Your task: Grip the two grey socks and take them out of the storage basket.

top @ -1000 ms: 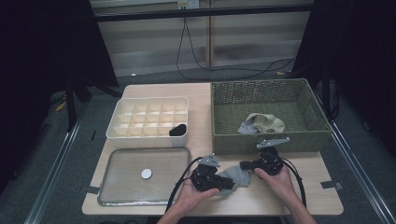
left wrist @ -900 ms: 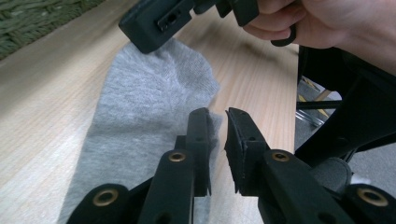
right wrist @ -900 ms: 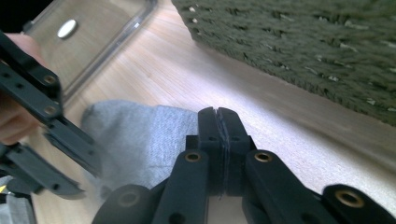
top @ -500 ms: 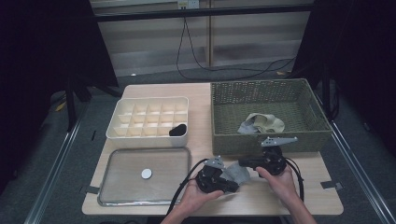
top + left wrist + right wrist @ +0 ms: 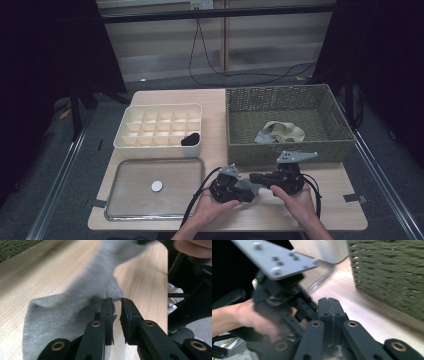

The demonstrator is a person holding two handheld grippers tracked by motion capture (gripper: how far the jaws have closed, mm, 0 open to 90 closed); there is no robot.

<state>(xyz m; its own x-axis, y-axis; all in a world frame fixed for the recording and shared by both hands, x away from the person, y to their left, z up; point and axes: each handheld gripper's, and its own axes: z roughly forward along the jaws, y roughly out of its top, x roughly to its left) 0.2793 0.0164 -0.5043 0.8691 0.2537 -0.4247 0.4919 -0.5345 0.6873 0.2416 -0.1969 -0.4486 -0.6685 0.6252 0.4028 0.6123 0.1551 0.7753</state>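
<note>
Nearest, at the front edge of a pale wooden table (image 5: 220,100): two hands holding grippers, a grey sock (image 5: 248,186) stretched between them above the wood. Left gripper (image 5: 116,300) jaws a narrow slit apart, having just opened slightly, sock edge at their tips. Right gripper (image 5: 329,300) jaws pressed together; whether on sock cloth, cannot tell. Left of these, a clear tray (image 5: 127,212) with a white disc (image 5: 157,186). Farther back, a cream divided box (image 5: 150,111) and a green woven basket (image 5: 285,150) holding cloth. Beyond, grey floor, cables, dark surroundings.

The grey sock (image 5: 75,312) is blurred beyond the left gripper (image 5: 116,301); whether anything is clamped inside the right gripper (image 5: 329,300) is hidden.
</note>
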